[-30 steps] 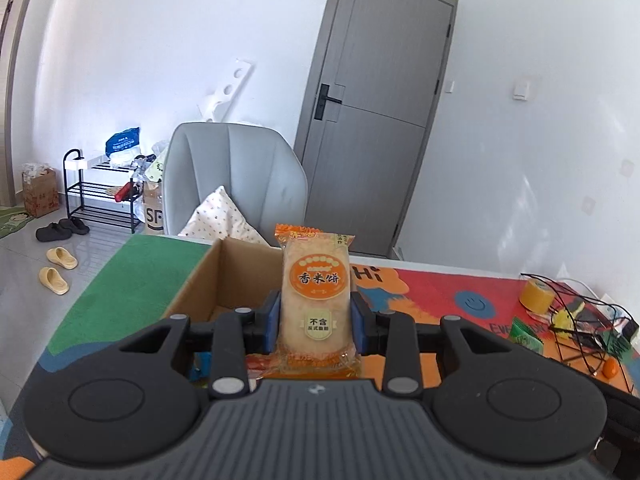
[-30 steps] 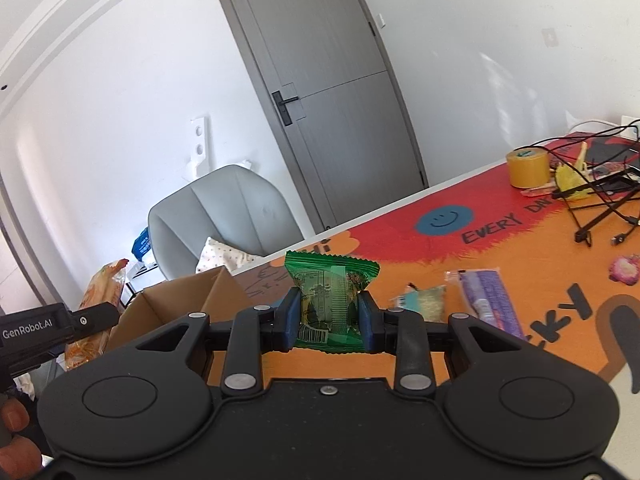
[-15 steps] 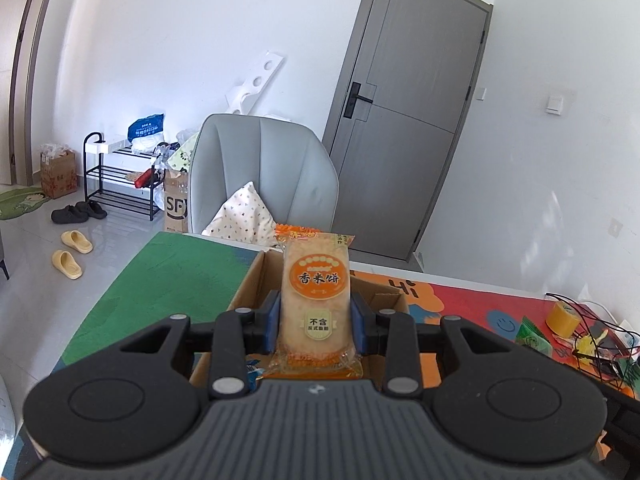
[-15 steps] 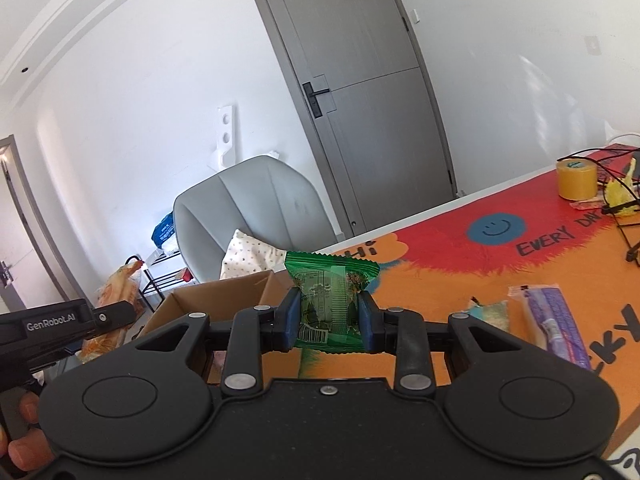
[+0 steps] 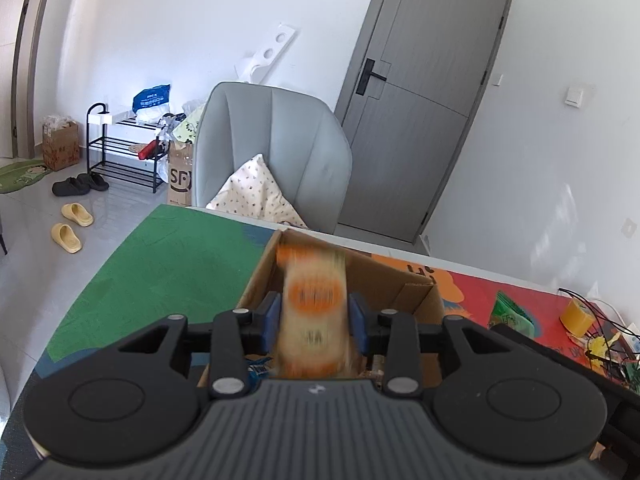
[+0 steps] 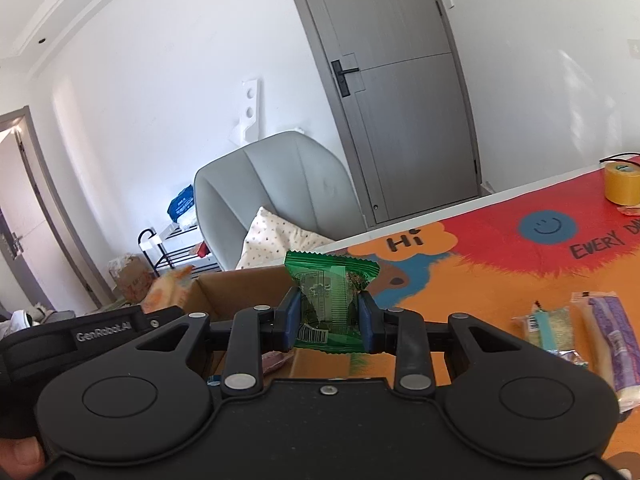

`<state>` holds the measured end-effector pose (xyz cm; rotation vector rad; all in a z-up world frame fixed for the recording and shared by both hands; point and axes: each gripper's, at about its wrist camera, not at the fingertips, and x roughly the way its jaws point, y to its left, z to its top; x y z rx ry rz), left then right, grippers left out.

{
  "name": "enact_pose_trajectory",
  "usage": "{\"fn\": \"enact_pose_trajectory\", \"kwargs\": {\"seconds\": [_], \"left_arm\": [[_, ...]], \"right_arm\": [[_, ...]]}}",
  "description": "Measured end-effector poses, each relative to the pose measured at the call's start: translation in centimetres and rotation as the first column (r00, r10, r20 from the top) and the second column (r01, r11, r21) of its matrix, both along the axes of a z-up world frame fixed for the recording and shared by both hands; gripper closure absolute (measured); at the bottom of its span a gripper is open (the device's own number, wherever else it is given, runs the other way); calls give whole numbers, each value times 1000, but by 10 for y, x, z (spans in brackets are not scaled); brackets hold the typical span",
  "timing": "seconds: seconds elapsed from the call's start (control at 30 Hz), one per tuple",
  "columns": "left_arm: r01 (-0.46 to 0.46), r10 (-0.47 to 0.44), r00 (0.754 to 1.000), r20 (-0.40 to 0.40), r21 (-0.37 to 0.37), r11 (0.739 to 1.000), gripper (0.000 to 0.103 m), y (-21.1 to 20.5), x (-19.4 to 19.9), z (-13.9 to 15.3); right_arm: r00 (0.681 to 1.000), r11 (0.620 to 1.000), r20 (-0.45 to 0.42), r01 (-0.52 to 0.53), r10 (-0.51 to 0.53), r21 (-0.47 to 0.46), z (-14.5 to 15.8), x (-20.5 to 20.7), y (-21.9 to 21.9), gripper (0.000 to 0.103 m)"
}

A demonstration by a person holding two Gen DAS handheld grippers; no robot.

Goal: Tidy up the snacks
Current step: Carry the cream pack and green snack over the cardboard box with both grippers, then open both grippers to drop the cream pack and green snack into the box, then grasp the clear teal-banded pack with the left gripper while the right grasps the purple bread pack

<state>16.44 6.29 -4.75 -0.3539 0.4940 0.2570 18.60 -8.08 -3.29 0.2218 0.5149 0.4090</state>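
Note:
My left gripper [image 5: 314, 322] is over the open cardboard box [image 5: 384, 280]. The orange rice cracker packet [image 5: 314, 308] between its fingers is motion-blurred, and the blue pads stand a little wider than the packet, so it looks released. My right gripper [image 6: 330, 322] is shut on a green snack packet [image 6: 330, 300], held upright to the right of the box [image 6: 240, 284]. The left gripper's body [image 6: 100, 332] and the blurred orange packet [image 6: 168, 290] show at the left of the right wrist view.
Loose snack packets [image 6: 552, 326] and a purple one [image 6: 612, 340] lie on the colourful mat [image 6: 500, 280] to the right. A yellow tape roll [image 6: 622, 184] and cables [image 5: 600, 344] sit at the far right. A grey chair [image 5: 272, 152] stands behind the table.
The left gripper has moved over the box and its jaws have widened; the orange packet is now blurred, slipping down. The right gripper has moved left toward the box with the green packet.

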Motion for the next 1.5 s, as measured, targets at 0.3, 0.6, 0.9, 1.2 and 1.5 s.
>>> {"fn": "enact_pose_trajectory", "kwargs": {"seconds": [0.3,0.6,0.9,1.2,1.5], "left_arm": [[-43,43,999,31,-12,999,48,18,-13,9],[-115,114,993,37,20,993,18,29,-22,13],[-108,107,994,13,71,992,14,2,-19,11],[-38,28,995,96,103,994,13,-38,-32,13],[40,-49,996,69,132,990,13,-70,-35,11]], "right_arm": [[999,998,-3,-50,50,-23,4,3,28,72],[999,999,-15,-35,35,-15,3,2,33,33],[998,999,-27,48,-48,-10,-2,-11,-5,22],[990,990,-13,140,-140,7,-2,-26,-45,0],[981,981,-16,193,-193,18,-8,-38,-77,0]]}}
